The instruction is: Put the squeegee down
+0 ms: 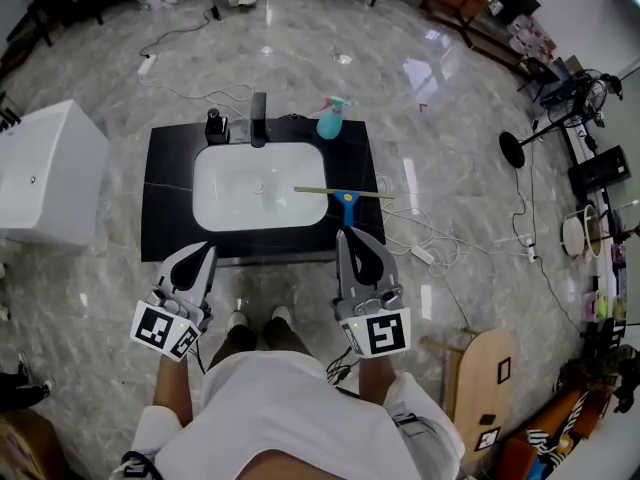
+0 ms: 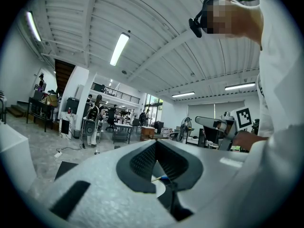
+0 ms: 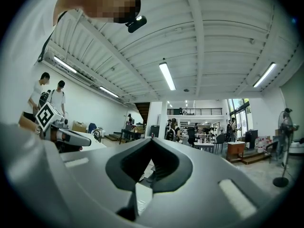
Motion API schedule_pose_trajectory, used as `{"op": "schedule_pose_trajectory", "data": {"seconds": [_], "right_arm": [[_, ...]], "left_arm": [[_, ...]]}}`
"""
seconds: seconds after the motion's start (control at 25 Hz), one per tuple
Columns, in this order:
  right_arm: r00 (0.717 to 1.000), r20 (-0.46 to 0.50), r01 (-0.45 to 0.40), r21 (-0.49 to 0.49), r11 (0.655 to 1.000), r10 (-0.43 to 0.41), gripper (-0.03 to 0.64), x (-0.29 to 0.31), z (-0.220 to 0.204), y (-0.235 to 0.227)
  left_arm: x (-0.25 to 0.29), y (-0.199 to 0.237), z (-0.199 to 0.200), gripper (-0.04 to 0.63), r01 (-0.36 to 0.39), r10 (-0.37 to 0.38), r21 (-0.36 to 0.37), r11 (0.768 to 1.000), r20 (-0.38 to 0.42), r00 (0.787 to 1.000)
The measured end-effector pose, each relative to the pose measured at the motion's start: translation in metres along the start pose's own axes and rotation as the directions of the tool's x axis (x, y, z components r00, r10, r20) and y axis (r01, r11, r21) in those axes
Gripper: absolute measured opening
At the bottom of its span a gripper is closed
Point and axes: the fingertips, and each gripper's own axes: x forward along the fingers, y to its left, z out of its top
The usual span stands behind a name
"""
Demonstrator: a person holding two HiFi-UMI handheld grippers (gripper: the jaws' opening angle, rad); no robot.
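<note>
One squeegee with a thin yellowish blade and a blue plastic handle (image 1: 347, 206) lies across the right rim of the white rectangular basin (image 1: 235, 208). Its handle points toward the front edge of the black stone countertop (image 1: 165, 193), and neither tool touches it. The right gripper (image 1: 358, 250) hangs just off that front edge, jaws clenched on nothing, and the left gripper (image 1: 197, 260) looks likewise closed and empty. The putting-down therefore appears done, and the next move calls only for keeping clear of the handle.
</note>
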Motion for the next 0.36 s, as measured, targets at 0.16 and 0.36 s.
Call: {"op": "schedule_pose_trajectory", "data": {"seconds": [0.16, 0.36], "right_arm": [[1.0, 0.0, -0.015, 0.004, 1.0, 0.015, 0.006, 0.0016, 0.0009, 0.0037], [1.0, 0.001, -0.016, 0.009, 1.0, 0.016, 0.006, 0.0032, 0.0021, 0.0023]], "left_arm": [[-0.0008, 0.0002, 0.0016, 0.006, -0.001, 0.001, -0.001, 1.0, 0.003, 1.0], [-0.0011, 0.0001, 0.0025, 0.006, -0.004, 0.004, -0.004, 1.0, 0.005, 1.0]]}}
